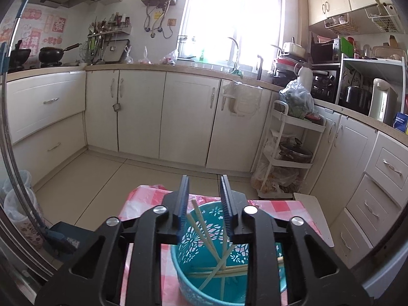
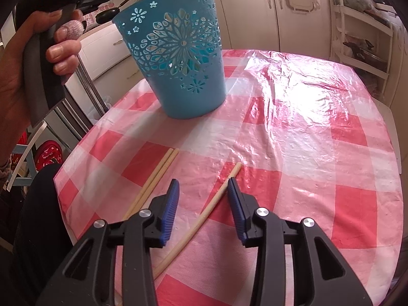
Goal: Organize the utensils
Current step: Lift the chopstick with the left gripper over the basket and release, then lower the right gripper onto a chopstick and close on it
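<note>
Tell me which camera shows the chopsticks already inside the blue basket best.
The left wrist view: it looks down into the blue basket at the chopsticks inside. The right wrist view shows only the basket's outside wall, with no chopsticks clearly visible inside.

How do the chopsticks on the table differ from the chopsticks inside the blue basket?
The three chopsticks on the table lie flat on the checked cloth, two as a pair and one apart; the chopsticks in the blue basket lean crossed against its wall. The single one lies between the open right tool. All look like pale wood.
</note>
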